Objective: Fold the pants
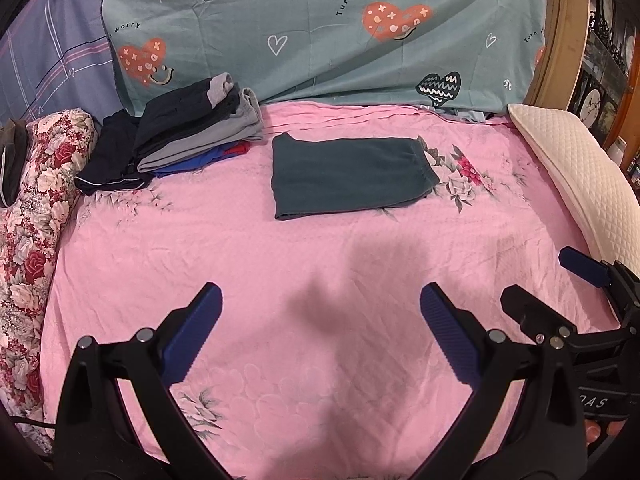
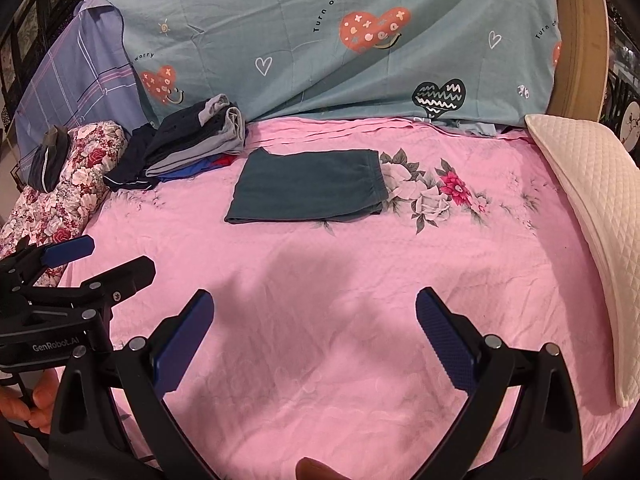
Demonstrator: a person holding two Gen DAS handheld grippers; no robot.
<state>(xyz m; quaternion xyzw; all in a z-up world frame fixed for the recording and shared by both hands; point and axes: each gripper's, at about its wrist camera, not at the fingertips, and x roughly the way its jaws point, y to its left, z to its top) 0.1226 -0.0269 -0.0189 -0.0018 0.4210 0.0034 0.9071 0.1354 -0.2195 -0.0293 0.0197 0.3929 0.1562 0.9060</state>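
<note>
Teal pants [image 1: 348,176] lie folded into a neat rectangle on the pink sheet [image 1: 280,264], seemingly finished, while left gripper [image 1: 320,332] and right gripper [image 2: 316,332] hang spread and empty, well apart from them

Floral bolster [image 1: 36,216] cut off at the left edge of the left wrist view, red and blue garments [image 1: 208,158] mostly buried under the clothes pile [image 1: 192,128], right gripper [image 1: 560,292] clipped at lower right, white pillow [image 2: 596,220] ran past the right edge.
</note>
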